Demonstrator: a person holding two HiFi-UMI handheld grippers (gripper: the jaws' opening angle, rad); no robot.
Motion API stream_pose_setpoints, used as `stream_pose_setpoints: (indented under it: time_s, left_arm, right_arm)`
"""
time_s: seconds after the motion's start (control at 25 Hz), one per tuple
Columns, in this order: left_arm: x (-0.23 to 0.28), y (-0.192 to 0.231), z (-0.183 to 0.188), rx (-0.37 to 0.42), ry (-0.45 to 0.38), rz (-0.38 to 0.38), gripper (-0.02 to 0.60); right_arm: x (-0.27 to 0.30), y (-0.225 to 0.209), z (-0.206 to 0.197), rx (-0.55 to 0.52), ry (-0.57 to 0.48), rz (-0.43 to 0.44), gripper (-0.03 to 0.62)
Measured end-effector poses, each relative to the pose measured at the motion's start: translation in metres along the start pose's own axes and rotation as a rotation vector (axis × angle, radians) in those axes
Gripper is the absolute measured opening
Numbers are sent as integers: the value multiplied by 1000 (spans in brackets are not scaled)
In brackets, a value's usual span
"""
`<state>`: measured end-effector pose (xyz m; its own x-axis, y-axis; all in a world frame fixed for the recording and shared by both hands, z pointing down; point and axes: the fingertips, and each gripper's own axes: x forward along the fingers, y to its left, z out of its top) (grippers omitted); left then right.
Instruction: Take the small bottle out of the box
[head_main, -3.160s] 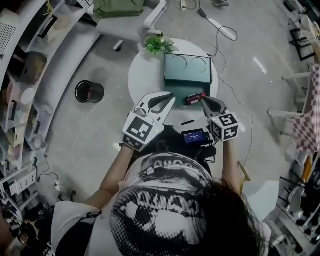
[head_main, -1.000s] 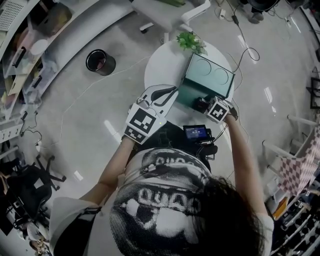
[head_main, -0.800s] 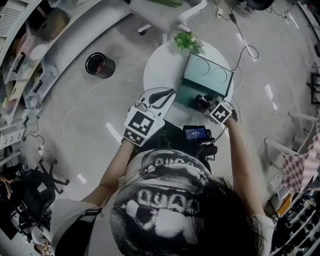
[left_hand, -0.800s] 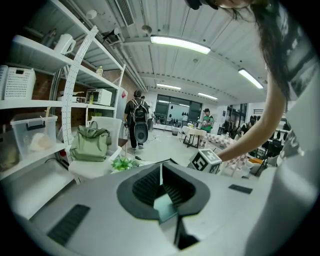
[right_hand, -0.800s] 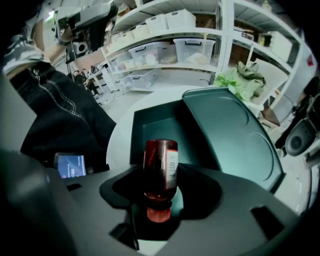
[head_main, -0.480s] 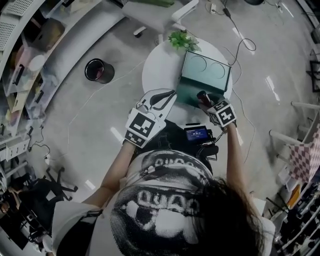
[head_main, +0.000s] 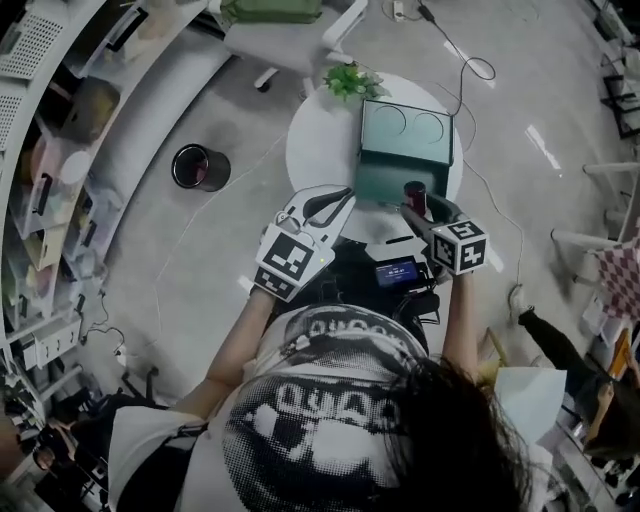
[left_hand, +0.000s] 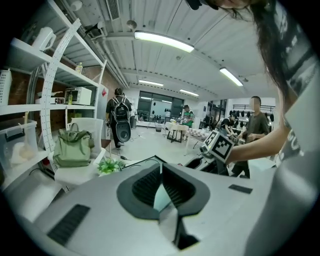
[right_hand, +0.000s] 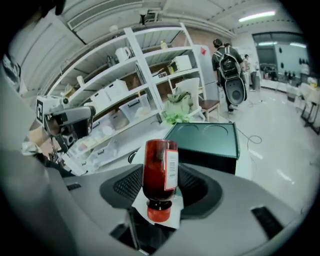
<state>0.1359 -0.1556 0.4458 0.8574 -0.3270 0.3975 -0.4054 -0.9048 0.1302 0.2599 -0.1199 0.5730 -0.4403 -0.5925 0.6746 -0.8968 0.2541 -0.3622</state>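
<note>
— As seen along the right tool (right_hand: 161, 181), where does the small bottle (right_hand: 160, 167) sit?
— Pinched between that tool's two pads, cap end toward the camera and base pointing away. It is held in the air on the near side of the box (right_hand: 205, 137) and is not touching it. From the head view the bottle (head_main: 415, 192) shows at the box's near right corner.
— Appearance?
— Dark red translucent body, red cap, and a white label with fine print running down one side. The print is too small to read.
— Containers?
— One dark green box (head_main: 385, 185) on the round white bench (head_main: 320, 150). Its lid is raised and shows two round recesses. The interior is dark, so its contents cannot be made out.
— Left tool (left_hand: 160, 169)?
— Its pads are pressed together at the tips with nothing between them. In the head view it hovers at the bench's near left edge (head_main: 338, 197), just beside the box's front wall.
— Count, please.
— One bottle, one box and two tools, the right one (head_main: 418, 206) being loaded. There is one potted plant (head_main: 348, 80) on the far rim of the bench, behind the box. One small screen device (head_main: 397, 271) lies below the bench edge, near the person's lap. One black bin (head_main: 200, 167) stands on the floor, well apart to the left.
</note>
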Motion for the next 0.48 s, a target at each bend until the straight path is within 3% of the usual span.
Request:
stream_pose_setpoints:
  time_s: [0.48]
  left_arm:
    - [-60, -8, -20, 70, 20, -117, 21]
  right_arm:
    - [-30, 87, 6, 162, -227, -76, 219]
